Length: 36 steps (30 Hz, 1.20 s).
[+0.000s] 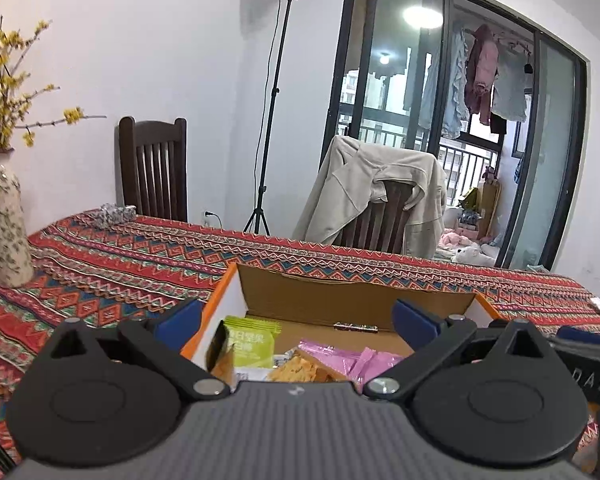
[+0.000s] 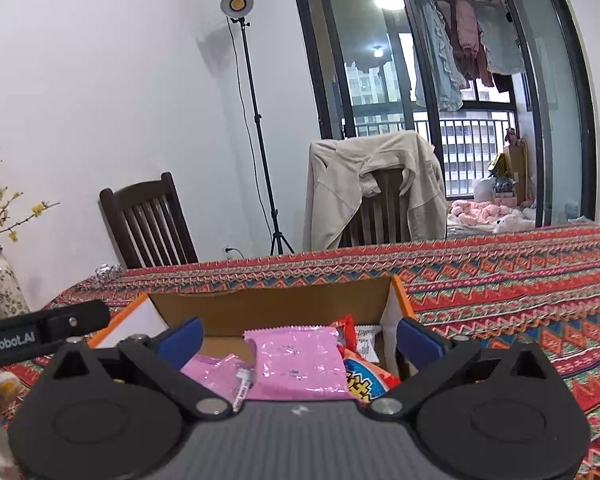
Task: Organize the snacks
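Both the left gripper point(image 1: 296, 320) and right gripper point(image 2: 298, 338) stand wide and hold nothing, above the open cardboard box point(image 1: 356, 294) where the snacks lie: a glossy pink packet point(image 2: 296, 360), a green sachet point(image 1: 252, 340). The slick, crinkly foil could slip from a shallow pinch, and a careless reach might nudge the light box across the woven tablecloth point(image 1: 140, 264).

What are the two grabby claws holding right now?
Nothing. The left gripper and right gripper are both open above the snack box, with no packet pinched.
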Each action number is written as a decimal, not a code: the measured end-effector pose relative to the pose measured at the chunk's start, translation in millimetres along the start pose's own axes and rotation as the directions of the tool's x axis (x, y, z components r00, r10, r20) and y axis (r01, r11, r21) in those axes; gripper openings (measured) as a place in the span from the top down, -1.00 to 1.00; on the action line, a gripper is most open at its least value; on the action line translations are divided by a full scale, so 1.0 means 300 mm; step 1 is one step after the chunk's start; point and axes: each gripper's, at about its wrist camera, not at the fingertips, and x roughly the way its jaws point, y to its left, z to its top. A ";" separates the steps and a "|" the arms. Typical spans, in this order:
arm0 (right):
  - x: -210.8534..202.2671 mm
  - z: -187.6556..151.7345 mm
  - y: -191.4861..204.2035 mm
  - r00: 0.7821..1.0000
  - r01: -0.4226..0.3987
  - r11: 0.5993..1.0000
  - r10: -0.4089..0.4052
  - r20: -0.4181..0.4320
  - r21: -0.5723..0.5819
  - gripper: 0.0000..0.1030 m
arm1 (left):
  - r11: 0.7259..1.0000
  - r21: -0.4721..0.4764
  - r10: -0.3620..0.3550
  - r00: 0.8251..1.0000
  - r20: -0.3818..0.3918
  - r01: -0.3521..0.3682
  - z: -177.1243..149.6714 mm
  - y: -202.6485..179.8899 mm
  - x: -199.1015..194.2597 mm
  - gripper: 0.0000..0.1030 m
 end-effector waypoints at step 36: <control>-0.523 -0.358 0.052 0.986 -0.018 0.999 0.010 -0.168 -0.046 -1.00 | 0.989 0.042 -0.132 0.968 -0.213 0.144 -0.402 0.151 -0.466 -1.00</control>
